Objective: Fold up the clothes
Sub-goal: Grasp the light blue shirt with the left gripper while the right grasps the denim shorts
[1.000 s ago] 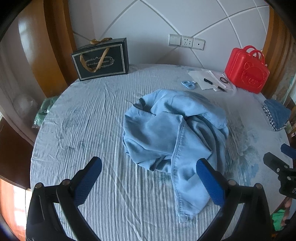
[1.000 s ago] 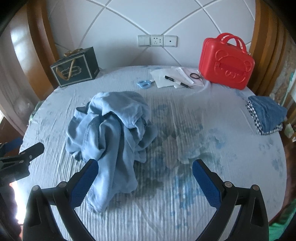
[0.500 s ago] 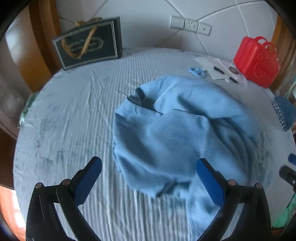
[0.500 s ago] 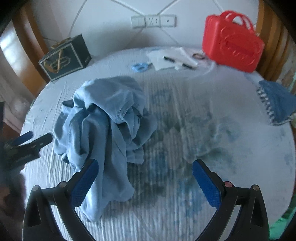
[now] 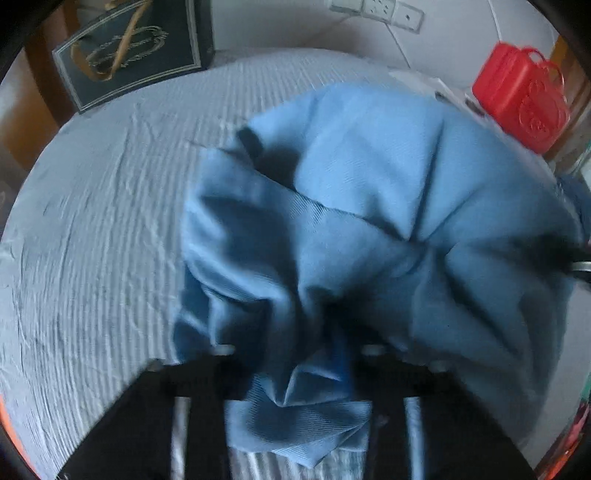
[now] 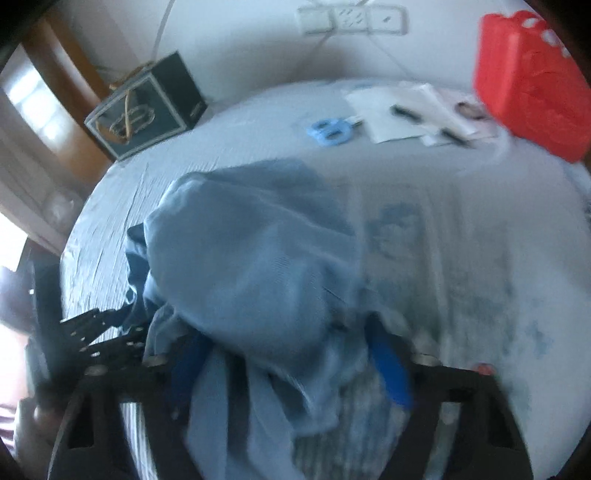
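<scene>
My left hand-held gripper (image 5: 295, 373) pinches a bunched fold of the blue garment (image 5: 369, 221); my right hand-held gripper (image 6: 291, 365) bites cloth too, though blur hides how tightly. The garment sits crumpled on the round surface (image 5: 92, 240); folding, I judge, has barely begun.

Black-framed hand-held gripper (image 6: 291, 365) with blue finger pads (image 6: 389, 373), silver bolts (image 6: 423, 359) and metal rods.

A round table (image 6: 258, 122) in pale ribbed cloth stands against a white panelled wall (image 6: 240, 33) with sockets (image 6: 351, 16); wooden trim (image 6: 62, 85) far left, daylight beyond.
</scene>
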